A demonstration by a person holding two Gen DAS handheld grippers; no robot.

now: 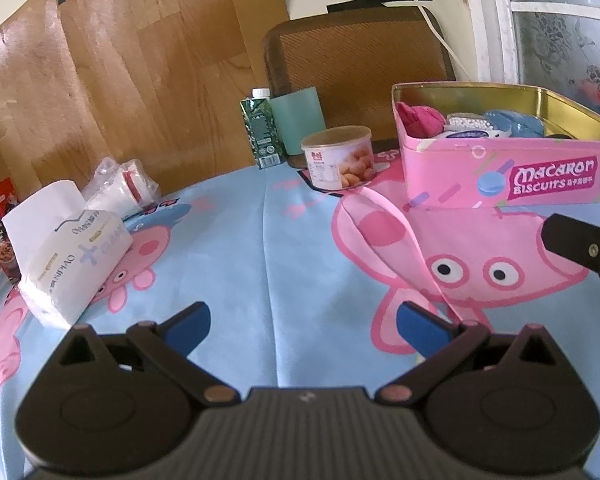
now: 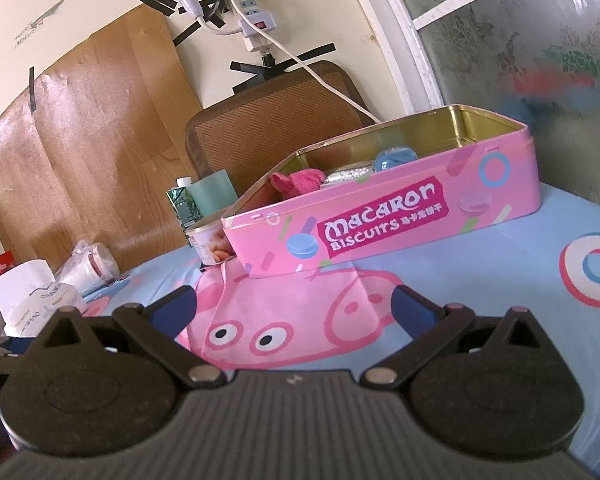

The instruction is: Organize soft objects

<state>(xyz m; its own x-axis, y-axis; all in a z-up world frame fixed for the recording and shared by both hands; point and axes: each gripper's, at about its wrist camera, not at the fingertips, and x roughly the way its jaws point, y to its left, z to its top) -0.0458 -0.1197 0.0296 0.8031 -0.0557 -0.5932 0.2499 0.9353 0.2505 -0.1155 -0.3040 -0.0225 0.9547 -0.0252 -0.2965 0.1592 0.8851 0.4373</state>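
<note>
Left wrist view, left gripper: jaws spread wide; the blue pads hold nothing and touch nothing; they hover over the cartoon-pig tablecloth
Left wrist view, tin: the pink Macaron Biscuits tin stands open on the cloth, far right of the gripper and well apart from it
Left wrist view, soft objects: a magenta cloth, a white beaded piece and a blue soft item lie inside the tin, side by side from left to right
Left wrist view, other things: a tissue pack at left; a wrapped cup behind it; a green carton and a snack can near the far edge; a dark part of the right gripper enters at the right edge
Right wrist view, right gripper: jaws wide apart, empty, touching nothing; low over the printed pig, just before the tin
Right wrist view, soft objects: magenta cloth at the tin's left end; beaded piece mid; blue item beyond it; all inside the tin
Right wrist view, background: a power strip taped on the wall
</note>
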